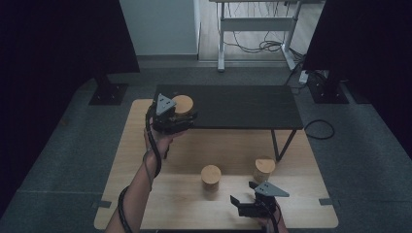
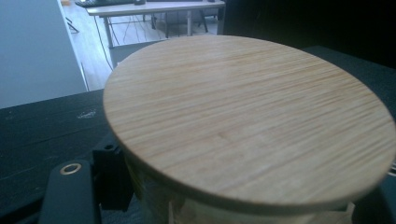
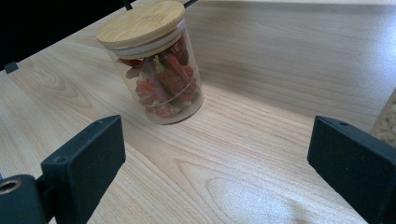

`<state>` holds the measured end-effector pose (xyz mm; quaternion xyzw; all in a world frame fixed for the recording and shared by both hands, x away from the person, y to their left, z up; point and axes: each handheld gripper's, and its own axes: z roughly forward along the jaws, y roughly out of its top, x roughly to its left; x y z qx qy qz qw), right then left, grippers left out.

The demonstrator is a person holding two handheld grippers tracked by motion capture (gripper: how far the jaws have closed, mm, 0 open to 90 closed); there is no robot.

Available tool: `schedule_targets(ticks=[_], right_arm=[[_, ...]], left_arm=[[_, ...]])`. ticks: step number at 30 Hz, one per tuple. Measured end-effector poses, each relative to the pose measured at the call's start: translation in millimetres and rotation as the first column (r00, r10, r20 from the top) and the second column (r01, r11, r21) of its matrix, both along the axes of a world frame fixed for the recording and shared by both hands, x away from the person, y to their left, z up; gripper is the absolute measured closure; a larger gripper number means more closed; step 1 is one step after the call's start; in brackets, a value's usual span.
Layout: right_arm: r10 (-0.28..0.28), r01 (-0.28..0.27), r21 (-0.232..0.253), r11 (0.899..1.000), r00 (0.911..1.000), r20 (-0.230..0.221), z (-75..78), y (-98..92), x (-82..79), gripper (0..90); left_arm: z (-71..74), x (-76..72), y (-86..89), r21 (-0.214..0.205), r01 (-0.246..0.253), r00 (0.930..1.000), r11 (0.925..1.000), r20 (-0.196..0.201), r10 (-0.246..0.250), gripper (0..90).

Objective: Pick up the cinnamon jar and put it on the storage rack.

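Plainly round bamboo-lidded glass jar (image 2: 247, 121)

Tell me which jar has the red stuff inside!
Find the light wooden table, then the open right gripper at its near edge. Just beyond stands a clear glass jar with a round bamboo lid. Its neighbour holds pale bits; this one holds red dried chillies.

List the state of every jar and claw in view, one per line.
Held jar: lidded, gripped, at the black shelf.
Chili jar: lidded, upright, free.
Third jar: lidded, upright, free.
Left claw: shut on held jar.
Right claw: open, empty.
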<state>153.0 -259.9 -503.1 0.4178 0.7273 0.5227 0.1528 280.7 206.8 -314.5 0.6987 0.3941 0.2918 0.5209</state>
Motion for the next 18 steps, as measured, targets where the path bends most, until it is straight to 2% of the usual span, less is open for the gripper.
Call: schedule_targets(ticks=[9,18], right_arm=[[0.009,-0.009,-0.005,1.0,1.0,-0.001,0.0,1.6,-0.3,3.6],[0.013,-0.013,-0.007,1.0,0.9999,0.001,-0.2,2.7,-0.7,3.6]], left_arm=[[-0.4,7.5,-12.4,0.031,-0.04,0.9992,0.9987,0.008,0.04,24.2],[-2.4,15.5,-19.0,0.038,-0.075,0.9972,0.9965,-0.001,0.075,24.2]])
